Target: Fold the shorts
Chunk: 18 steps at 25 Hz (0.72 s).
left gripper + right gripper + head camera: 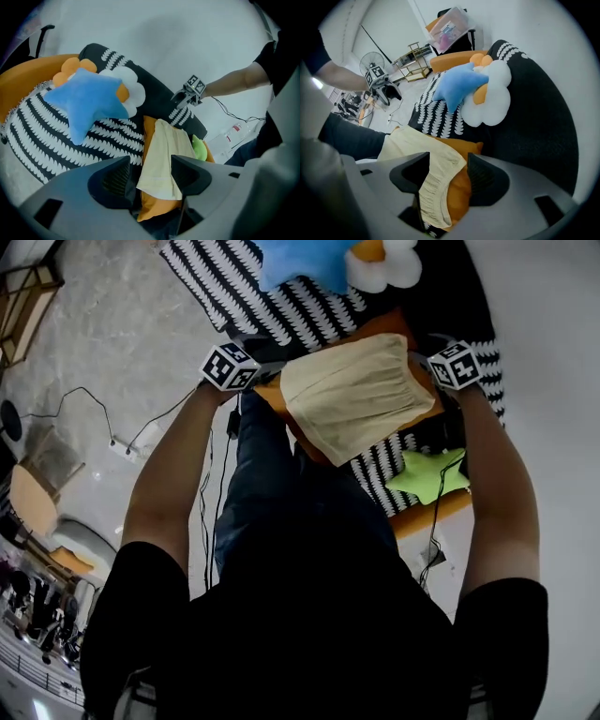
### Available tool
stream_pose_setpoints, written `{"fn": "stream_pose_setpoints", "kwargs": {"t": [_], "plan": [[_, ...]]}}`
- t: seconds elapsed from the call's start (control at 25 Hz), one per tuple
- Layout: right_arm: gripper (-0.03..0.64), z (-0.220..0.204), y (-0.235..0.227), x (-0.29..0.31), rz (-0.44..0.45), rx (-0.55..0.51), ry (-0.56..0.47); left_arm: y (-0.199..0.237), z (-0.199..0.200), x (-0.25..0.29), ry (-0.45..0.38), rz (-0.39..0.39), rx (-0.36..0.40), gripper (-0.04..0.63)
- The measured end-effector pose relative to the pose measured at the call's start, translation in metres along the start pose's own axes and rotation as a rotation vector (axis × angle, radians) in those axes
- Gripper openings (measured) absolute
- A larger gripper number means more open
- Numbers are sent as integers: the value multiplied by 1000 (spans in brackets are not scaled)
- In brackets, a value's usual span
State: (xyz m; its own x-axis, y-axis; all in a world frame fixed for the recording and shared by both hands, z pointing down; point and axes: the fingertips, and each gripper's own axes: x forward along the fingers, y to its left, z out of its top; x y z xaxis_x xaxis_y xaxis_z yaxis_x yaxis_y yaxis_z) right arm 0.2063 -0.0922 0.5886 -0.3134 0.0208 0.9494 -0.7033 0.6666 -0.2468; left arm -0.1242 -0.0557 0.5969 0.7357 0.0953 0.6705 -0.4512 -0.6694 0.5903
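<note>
Left gripper point(151, 161), jaws spread, straddles the 10 o'clock corner of the cream shorts point(356, 395) (soft cloth, roughly rectangular, gathered waistband) lying on a plump orange cushion point(154, 208) at the head view's 12 o'clock; right gripper point(449, 161), jaws spread, straddles the 2 o'clock corner.

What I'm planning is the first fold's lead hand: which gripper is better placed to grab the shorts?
Probably right, narrowly. The gathered waistband of the shorts lies deep between the open jaws of the right gripper. The left gripper is open too, with only the cloth's near end between its jaws.
</note>
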Motion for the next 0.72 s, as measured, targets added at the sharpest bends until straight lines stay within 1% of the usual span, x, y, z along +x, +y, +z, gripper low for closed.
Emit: {"fn": "stream_pose_setpoints", "kwargs": {"t": [0.2,0.32,0.4,0.52,0.6,0.68,0.72], "plan": [[240,1,-13,31,6,-68,32,9,-34,52,74,-50,-13,285],[225,2,-13,49,11,-141,74,13,-59,73,135,-81,-9,285],[224,3,-14,63,25,-197,112,20,-68,83,156,-94,-5,285],[224,-3,-17,82,60,-290,197,30,-70,95,151,-115,-18,285],[221,-16,-21,90,75,-376,294,33,-71,104,154,-143,-20,285],[219,-27,-29,95,62,-472,394,33,-78,115,184,-184,-5,285],[216,-30,-30,99,70,-499,416,31,-82,121,206,-211,4,285]]}}
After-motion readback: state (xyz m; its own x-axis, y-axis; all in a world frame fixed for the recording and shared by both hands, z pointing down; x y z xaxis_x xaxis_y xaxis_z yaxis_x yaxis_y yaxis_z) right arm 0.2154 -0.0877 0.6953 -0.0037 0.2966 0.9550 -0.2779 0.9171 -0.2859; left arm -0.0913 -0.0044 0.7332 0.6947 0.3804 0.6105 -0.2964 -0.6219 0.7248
